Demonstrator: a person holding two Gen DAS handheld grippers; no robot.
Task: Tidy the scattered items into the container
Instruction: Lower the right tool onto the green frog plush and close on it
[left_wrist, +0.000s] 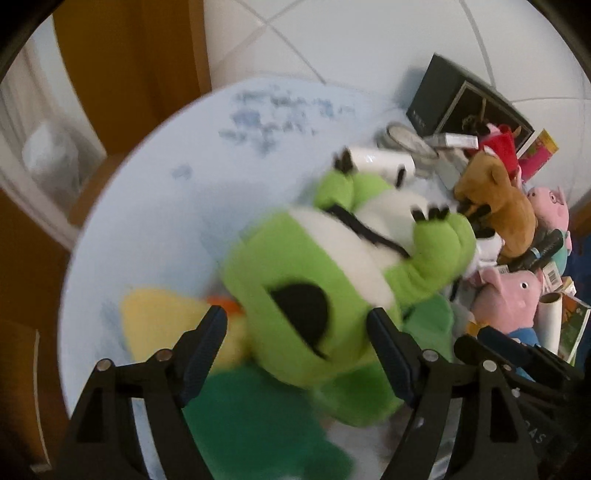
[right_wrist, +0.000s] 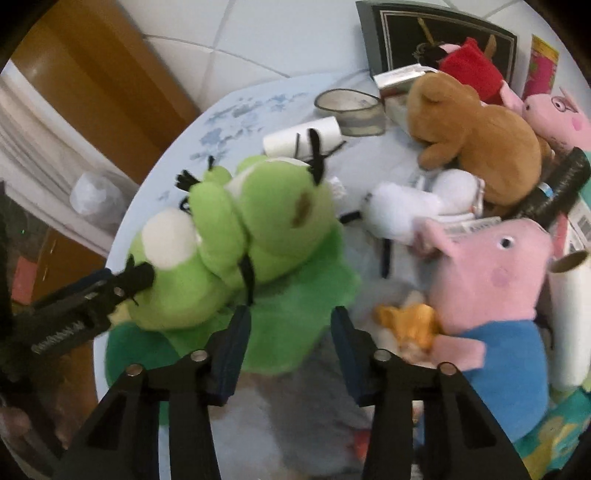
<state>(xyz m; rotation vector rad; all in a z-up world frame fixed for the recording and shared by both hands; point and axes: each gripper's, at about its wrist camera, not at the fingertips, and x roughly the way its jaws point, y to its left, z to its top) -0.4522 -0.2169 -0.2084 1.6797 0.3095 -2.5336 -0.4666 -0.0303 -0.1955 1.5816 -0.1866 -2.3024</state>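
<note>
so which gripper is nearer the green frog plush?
Left. The left gripper has the frog plush between its open fingers, reaching in at its head. The right gripper sits just below it, over the green cloth, with nothing clamped.

Soft, even daylight, heavy fisheye bend.
We see motion blur smearing the green frog plush (left_wrist: 314, 295) up close; far tiles curve, black vignette rings both views, shadows faint.

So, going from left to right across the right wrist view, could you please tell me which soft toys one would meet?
Green frog plush → white plush → brown bear plush → pink pig plush in a blue top.
</note>
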